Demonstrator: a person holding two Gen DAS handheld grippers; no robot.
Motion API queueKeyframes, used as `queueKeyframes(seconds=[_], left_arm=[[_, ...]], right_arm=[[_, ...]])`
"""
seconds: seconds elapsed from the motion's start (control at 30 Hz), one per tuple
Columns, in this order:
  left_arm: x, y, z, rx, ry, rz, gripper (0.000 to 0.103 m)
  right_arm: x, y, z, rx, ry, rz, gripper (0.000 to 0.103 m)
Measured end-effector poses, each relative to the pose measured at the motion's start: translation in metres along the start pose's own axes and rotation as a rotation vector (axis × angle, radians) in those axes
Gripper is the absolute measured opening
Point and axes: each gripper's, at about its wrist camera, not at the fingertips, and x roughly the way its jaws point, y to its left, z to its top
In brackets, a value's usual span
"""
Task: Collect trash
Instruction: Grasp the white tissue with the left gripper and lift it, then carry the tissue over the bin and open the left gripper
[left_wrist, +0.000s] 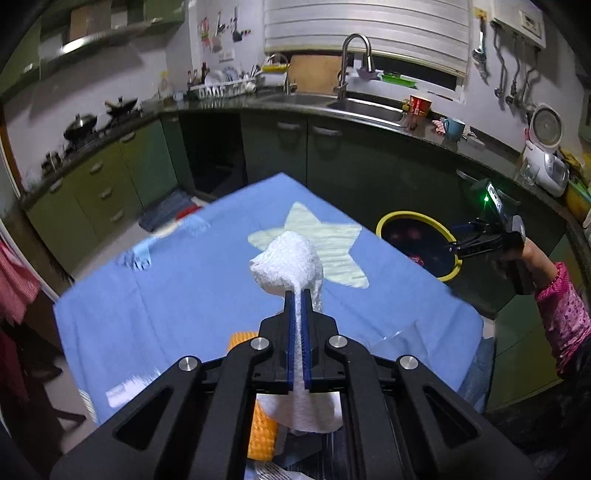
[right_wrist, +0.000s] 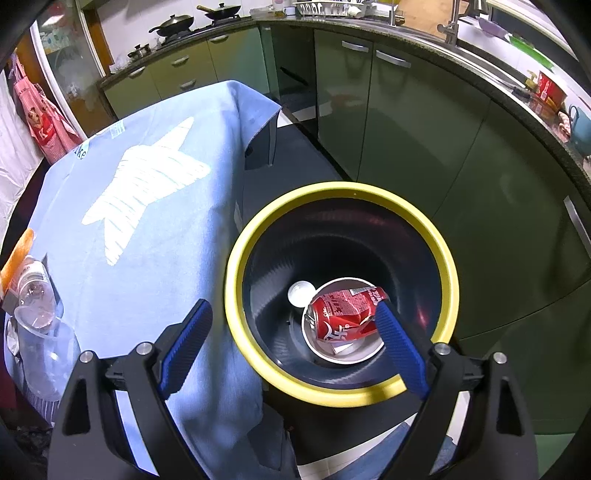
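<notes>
Paper towel (left_wrist: 291, 258), crumpled and white, is pinched in the left claw (left_wrist: 298, 295) above the blue-clothed surface (left_wrist: 177, 306). Right claw (right_wrist: 291, 325) is spread wide and holds nothing, over the yellow-rimmed trash bin (right_wrist: 236, 254) just beside the surface. Inside the bin lie a crushed red soda can (right_wrist: 343, 314), a white bowl (right_wrist: 354, 356) and a small white lid (right_wrist: 300, 293).

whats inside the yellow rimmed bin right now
Inside the yellow-rimmed bin: a crushed red soda can lying in a white bowl, with a small white lid beside it. Anything under the can is hidden.
</notes>
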Motion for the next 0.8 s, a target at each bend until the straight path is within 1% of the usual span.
queueKeyframes(seconds=[0.17,0.33,0.43,0.53,0.7,0.8], left_arm=[[-0.012,-0.012,0.022,0.052,-0.015,-0.002,0.004],[-0.007,-0.031,0.044,0.095,-0.007,-0.041,0.004],[0.002,-0.047,0.06,0.127,0.001,-0.08,0.004],[0.019,-0.072,0.083,0.183,0.014,-0.137,0.004],[0.057,-0.118,0.12,0.27,0.042,-0.211,0.004],[0.092,-0.156,0.143,0.332,0.067,-0.257,0.004]], right_arm=[[-0.007,-0.004,-0.003,0.008,-0.017,0.0,0.085],[-0.017,-0.011,-0.009,0.026,-0.034,-0.007,0.085],[-0.028,-0.017,-0.018,0.045,-0.053,-0.014,0.085],[-0.038,-0.025,-0.028,0.065,-0.069,-0.014,0.085],[-0.058,-0.045,-0.047,0.105,-0.097,-0.033,0.085],[-0.068,-0.059,-0.056,0.126,-0.109,-0.04,0.085]])
